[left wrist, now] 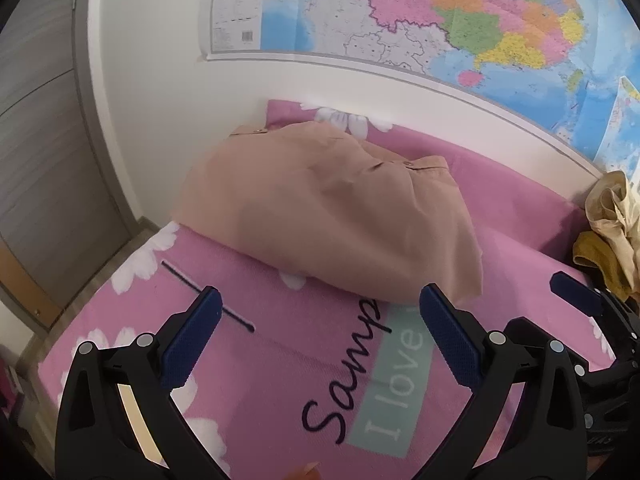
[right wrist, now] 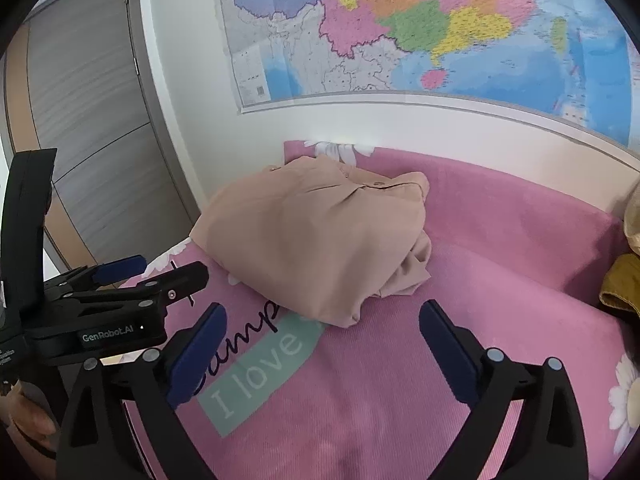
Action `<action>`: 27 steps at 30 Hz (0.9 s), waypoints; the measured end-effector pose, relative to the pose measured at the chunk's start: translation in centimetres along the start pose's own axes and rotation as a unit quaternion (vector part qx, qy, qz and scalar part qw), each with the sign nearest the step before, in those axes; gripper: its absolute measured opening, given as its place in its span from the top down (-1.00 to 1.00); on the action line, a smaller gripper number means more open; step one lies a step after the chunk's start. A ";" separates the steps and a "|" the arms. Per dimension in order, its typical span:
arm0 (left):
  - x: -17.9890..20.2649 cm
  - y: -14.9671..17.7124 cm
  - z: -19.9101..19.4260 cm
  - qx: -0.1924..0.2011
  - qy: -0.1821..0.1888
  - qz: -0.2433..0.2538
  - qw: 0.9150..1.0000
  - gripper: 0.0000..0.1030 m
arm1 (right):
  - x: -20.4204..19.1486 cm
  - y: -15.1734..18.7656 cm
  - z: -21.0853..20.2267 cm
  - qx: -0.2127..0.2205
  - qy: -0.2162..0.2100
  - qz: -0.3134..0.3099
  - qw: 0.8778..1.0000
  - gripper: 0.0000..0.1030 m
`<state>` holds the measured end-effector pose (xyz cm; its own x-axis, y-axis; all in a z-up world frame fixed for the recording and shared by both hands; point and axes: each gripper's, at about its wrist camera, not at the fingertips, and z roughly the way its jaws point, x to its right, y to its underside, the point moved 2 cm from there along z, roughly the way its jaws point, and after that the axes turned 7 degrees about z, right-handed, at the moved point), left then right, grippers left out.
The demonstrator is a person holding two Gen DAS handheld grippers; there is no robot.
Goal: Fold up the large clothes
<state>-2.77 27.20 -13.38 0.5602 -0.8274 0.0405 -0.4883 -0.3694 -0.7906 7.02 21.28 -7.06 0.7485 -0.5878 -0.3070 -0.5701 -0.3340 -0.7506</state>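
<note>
So the peachy-beige woven shirt (left wrist: 332,212) is sitting folded into a chunky, rounded bundle just ahead of both tools, out past the fingertips and a bit up the bed. Neither one is touching it. The left gripper (left wrist: 320,320) has its blue ribbed pads spread wide with only bedsheet between them, and the right gripper (right wrist: 324,332) is the same deal: jaws splayed apart, nothing pinched. From the right wrist view you can see the left tool sitting just beside it on the left.

My read is the fold is basically done and both tools are clear of the cloth so it can settle. The bundle looks soft and a little puffy, with a buttoned cuff or placket edge (left wrist: 424,165) showing at the far side and a loose flap (right wrist: 412,272) sticking out on the right-hand side, so it isn't a crisp rectangle. Thin fabric like that will probably slump if nudged.

It's lying on a pink cotton bedsheet with white daisies and black script lettering (left wrist: 520,216), which has a fine ribbed weave. Off to the right of the tools there's a crumpled cream and mustard-yellow pile of clothes (left wrist: 608,232), likely next in line. A glossy colourful wall map (right wrist: 400,32) hangs beyond the bed.
</note>
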 end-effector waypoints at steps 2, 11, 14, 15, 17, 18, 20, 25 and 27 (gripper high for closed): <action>0.1 0.3 -0.5 0.003 0.011 -0.007 1.000 -0.90 | 0.1 0.3 -0.4 0.002 0.005 0.000 1.000 -0.87; 0.5 1.5 -2.3 0.015 -0.026 0.003 1.000 -0.90 | 0.1 2.0 -2.3 0.008 0.008 0.001 1.000 -0.88; 0.9 1.6 -2.8 0.017 -0.029 0.009 0.999 -0.90 | 0.2 2.4 -2.9 0.009 0.004 0.005 1.000 -0.88; 1.2 1.7 -3.0 0.018 -0.030 0.012 0.999 -0.90 | 0.2 2.5 -3.1 0.010 0.002 0.006 1.000 -0.88; 1.7 1.7 -3.4 0.020 -0.035 0.017 0.999 -0.90 | 0.3 2.8 -3.5 0.009 -0.002 0.006 1.000 -0.88; 1.9 1.8 -3.6 0.022 -0.034 0.018 0.999 -0.90 | 0.3 2.9 -3.7 0.009 -0.001 0.006 1.000 -0.88; 2.2 1.9 -3.8 0.025 -0.033 0.016 0.999 -0.90 | 0.4 3.0 -4.2 0.013 -0.003 0.008 1.000 -0.88; 2.8 2.3 -4.3 0.020 -0.034 0.016 0.999 -0.90 | 0.4 3.2 -5.2 0.020 -0.001 0.003 1.000 -0.88; 3.0 2.4 -4.4 0.021 -0.034 0.016 0.999 -0.90 | 0.5 3.3 -5.4 0.022 0.000 0.004 1.000 -0.88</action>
<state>-5.25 21.98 -12.44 0.5899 -0.8071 -0.0251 -0.4784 -0.3242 -0.8161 3.71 15.85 -6.52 0.7435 -0.5906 -0.3137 -0.5610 -0.2957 -0.7732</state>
